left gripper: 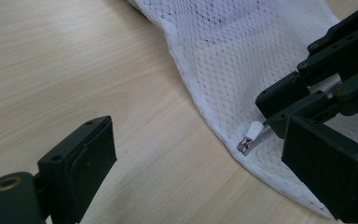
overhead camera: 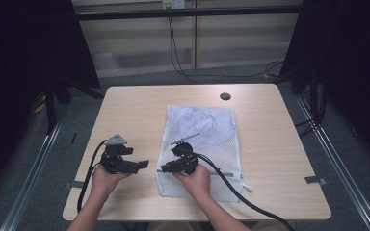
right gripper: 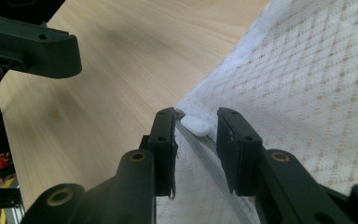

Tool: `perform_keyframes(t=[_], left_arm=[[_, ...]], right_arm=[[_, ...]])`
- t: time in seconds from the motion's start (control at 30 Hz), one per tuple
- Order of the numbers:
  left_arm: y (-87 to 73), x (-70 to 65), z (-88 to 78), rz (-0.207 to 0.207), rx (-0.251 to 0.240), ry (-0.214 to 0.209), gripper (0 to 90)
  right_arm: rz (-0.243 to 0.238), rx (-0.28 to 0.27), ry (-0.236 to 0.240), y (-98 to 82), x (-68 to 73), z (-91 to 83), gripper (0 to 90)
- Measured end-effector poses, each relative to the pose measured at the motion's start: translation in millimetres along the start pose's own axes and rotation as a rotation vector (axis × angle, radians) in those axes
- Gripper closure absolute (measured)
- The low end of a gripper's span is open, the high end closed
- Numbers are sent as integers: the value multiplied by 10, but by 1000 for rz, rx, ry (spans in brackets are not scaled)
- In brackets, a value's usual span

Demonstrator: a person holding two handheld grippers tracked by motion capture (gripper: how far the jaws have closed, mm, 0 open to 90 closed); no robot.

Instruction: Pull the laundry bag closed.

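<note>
A: Where's the bag [overhead camera: 200, 144]?

B: Flat on the table [overhead camera: 125, 106], a white mesh laundry bag. It looks soft, light and floppy, so I'd take it by the zip pull [right gripper: 195, 125], the one stiff bit, at its near left corner.

A: The tools?

B: The right tool [right gripper: 196, 140] is part closed with the pull between its jaws, not yet pinched. The left tool [left gripper: 205, 163] hangs wide open, holding nothing.

A: Anything inside?

B: Can't tell through the mesh.

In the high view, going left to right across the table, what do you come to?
left gripper → right gripper at the near left corner of the white mesh bag → strip of tape on the table's right edge.
</note>
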State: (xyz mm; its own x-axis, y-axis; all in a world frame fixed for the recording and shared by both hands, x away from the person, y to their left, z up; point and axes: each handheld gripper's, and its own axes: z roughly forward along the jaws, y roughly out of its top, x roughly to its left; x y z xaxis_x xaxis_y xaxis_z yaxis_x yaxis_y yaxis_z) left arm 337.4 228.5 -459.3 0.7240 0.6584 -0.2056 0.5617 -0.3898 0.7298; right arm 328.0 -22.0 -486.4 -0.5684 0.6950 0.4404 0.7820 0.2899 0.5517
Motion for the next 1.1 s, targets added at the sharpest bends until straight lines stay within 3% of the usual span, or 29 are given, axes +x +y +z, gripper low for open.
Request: perform_keyframes(t=[0.4, 0.83, 1.1], left_arm=[[-3, 19, -18, 1, -6, 1, 103], [-6, 15, -16, 0, -1, 1, 103], [-14, 20, -34, -4, -4, 3, 103]], right_arm=[[20, 0, 29, 54, 20, 60, 697], [14, -11, 64, 99, 72, 38, 768], [17, 7, 8, 110, 53, 47, 728]])
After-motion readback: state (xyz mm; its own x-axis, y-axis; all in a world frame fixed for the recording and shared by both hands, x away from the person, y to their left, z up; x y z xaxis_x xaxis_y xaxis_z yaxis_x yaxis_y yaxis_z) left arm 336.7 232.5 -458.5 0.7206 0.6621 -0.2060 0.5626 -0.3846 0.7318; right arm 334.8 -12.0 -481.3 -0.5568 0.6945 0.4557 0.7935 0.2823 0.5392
